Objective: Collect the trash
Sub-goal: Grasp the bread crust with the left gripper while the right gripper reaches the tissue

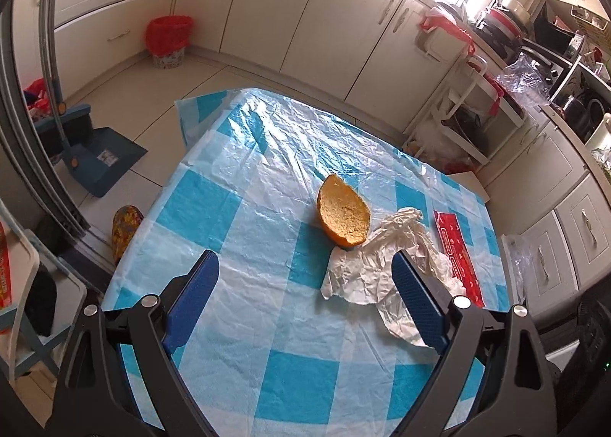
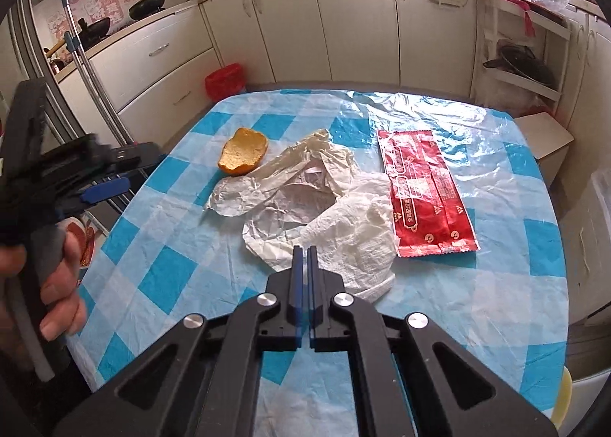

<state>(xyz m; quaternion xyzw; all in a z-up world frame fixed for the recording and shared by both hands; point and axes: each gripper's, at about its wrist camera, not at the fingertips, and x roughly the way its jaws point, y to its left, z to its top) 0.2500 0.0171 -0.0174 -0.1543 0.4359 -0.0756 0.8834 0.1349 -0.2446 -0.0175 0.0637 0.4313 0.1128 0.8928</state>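
Left gripper [image 1: 305, 276]: jaws wide open, nothing between them, above the checked tablecloth [image 1: 229, 322]. Trash on the table, left to right: orange peel [image 2: 243, 155], crumpled paper [image 2: 290, 185] touching it, white tissue [image 2: 359, 238], red wrapper [image 2: 424, 192] lying flat. My right gripper [image 2: 304, 251]: jaws fully closed, holding nothing, tips over the tissue's near edge. Red-lined bin [image 1: 168, 40] on the floor, well apart.

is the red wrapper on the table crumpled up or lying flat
Lying flat. The red wrapper is spread full length on the checked tablecloth, printed side up, beside the crumpled white paper.
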